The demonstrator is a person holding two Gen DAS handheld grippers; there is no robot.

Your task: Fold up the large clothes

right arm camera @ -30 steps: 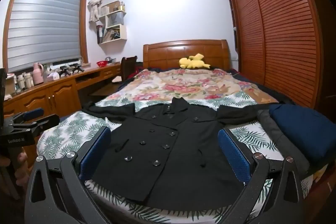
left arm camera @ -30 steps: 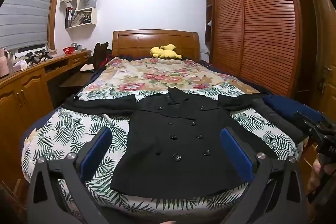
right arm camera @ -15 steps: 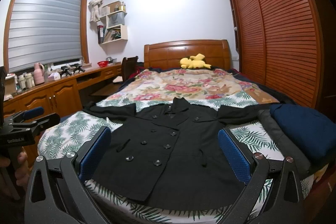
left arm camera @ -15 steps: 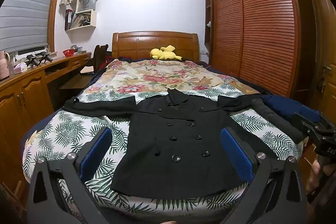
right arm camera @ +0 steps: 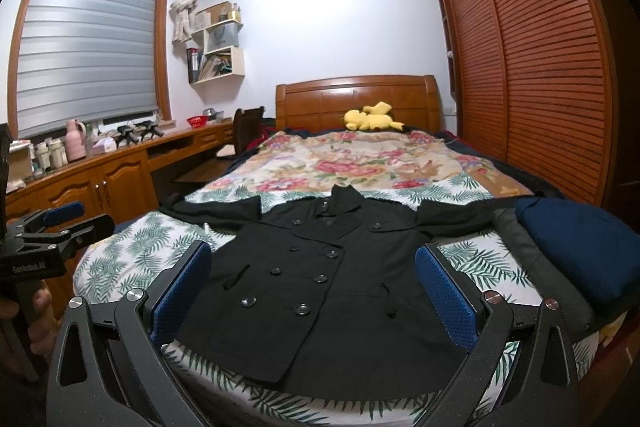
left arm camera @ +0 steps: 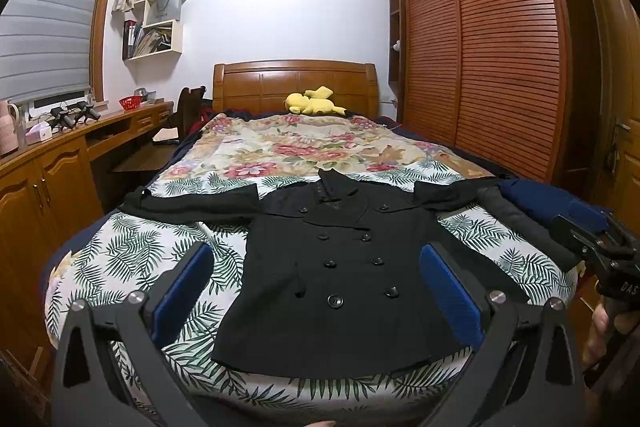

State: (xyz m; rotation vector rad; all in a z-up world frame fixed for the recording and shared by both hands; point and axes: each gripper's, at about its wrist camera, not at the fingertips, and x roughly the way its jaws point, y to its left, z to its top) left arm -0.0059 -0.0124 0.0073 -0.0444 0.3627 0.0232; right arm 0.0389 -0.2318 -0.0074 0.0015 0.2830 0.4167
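The coat (left arm camera: 340,267) is black with black buttons. Under it, the bed sheet (left arm camera: 132,259) is white with green palm leaves; farther back the blanket (left arm camera: 304,147) shows red and pink flowers on cream. A yellow plush toy (left arm camera: 314,101) lies by the orange-brown headboard (left arm camera: 296,83). The gripper pads (right arm camera: 182,287) are blue.

We see one black coat (left arm camera: 340,279) (right arm camera: 320,287), double-breasted, dark round buttons in two columns down the front. It lies flat, front up, on the near part of the bed (left arm camera: 132,255) (right arm camera: 136,247), over the leaf-print cover. Collar points toward the headboard, hem toward us at the bed's foot. Both sleeves spread straight out sideways. Front is buttoned shut; nothing folded yet.
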